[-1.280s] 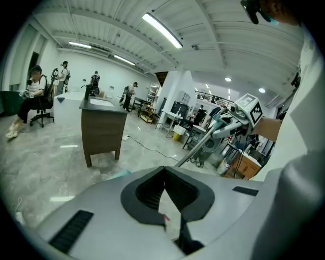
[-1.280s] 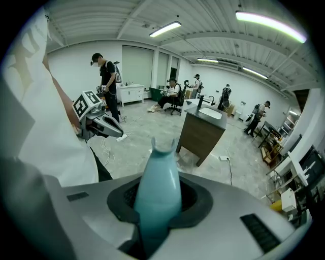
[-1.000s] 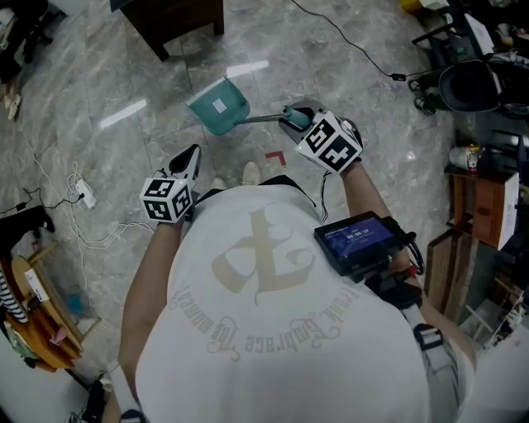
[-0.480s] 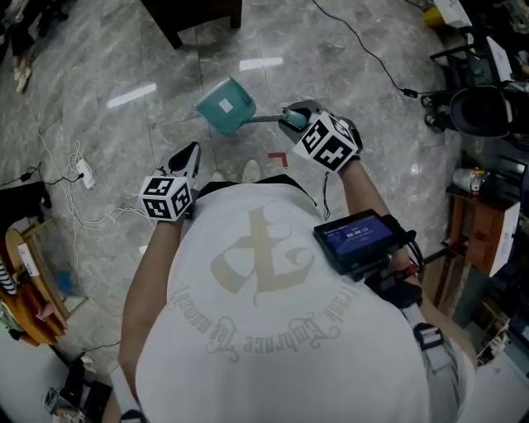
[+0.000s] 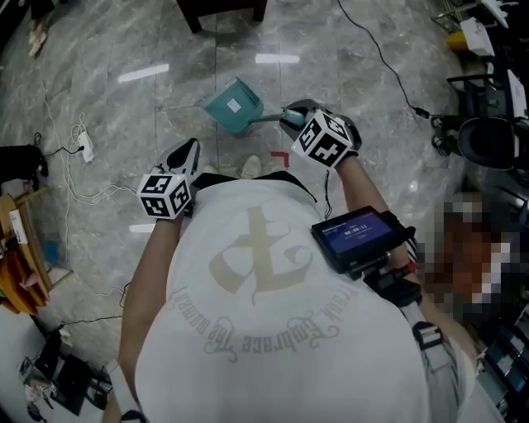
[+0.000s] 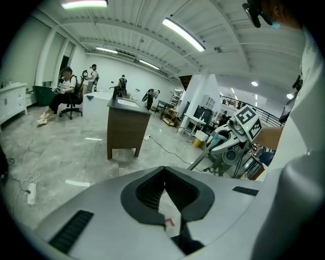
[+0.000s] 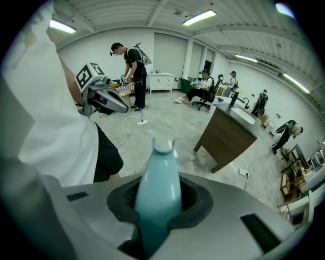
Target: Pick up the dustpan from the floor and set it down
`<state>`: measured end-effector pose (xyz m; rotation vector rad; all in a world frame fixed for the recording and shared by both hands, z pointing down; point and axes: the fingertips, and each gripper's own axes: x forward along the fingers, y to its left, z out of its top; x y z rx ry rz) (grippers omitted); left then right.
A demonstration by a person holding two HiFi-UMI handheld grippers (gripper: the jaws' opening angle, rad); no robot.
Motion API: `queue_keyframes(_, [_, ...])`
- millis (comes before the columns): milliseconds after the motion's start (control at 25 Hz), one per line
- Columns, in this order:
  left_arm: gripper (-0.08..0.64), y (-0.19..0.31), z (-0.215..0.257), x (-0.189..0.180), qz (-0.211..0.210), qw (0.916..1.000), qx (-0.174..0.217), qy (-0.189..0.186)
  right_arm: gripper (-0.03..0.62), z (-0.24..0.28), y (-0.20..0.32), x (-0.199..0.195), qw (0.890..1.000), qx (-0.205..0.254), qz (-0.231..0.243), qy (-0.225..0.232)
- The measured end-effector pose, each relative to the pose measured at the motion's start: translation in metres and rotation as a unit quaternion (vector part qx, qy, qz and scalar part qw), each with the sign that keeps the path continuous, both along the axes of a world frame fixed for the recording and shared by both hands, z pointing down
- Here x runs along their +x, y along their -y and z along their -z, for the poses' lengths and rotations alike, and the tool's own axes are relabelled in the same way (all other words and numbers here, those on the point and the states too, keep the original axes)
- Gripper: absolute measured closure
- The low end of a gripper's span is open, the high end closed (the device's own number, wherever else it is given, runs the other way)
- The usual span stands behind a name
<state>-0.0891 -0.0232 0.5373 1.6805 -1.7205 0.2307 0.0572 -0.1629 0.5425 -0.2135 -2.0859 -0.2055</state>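
The teal dustpan (image 5: 234, 106) hangs ahead of the person over the grey marble floor; I cannot tell whether its pan touches the floor. A thin metal shaft (image 5: 264, 119) runs from the pan back to its teal handle (image 7: 157, 188). My right gripper (image 5: 289, 117) is shut on that handle, which sticks up between the dark pads in the right gripper view. The left gripper (image 5: 187, 157) is held lower left in the head view, apart from the dustpan. Its fingertips meet with nothing between them. It also appears in the right gripper view (image 7: 109, 101).
A dark wooden desk (image 5: 219, 10) stands just beyond the dustpan. A power strip with white cables (image 5: 83, 149) lies at the left, a black cable (image 5: 388, 66) crosses the floor at the right. A red tape corner (image 5: 279, 157) marks the floor by the person's feet. Racks crowd the right edge.
The right gripper has sunk a little and rolled with the dustpan in it. The head view has swung, so the desk and dustpan sit further right. The left gripper has barely shifted.
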Motion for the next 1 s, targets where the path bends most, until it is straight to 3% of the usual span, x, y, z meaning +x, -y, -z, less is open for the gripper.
queue_keyframes(440, [0.549, -0.011, 0.002, -0.036, 0.026, 0.9996, -0.003, 0.000, 0.499, -0.044, -0.005, -0.019, 0.998, 0.017, 0.061, -0.031])
queue_keyframes(640, [0.549, -0.020, 0.003, -0.035, 0.031, 0.9995, -0.007, -0.002, 0.499, -0.069, -0.008, -0.015, 0.994, 0.026, 0.095, -0.056])
queue_keyframes(1000, [0.549, -0.058, -0.007, -0.054, 0.102, 0.9945, -0.026, -0.008, 0.499, -0.125, -0.006, -0.013, 0.987, 0.010, 0.113, -0.111])
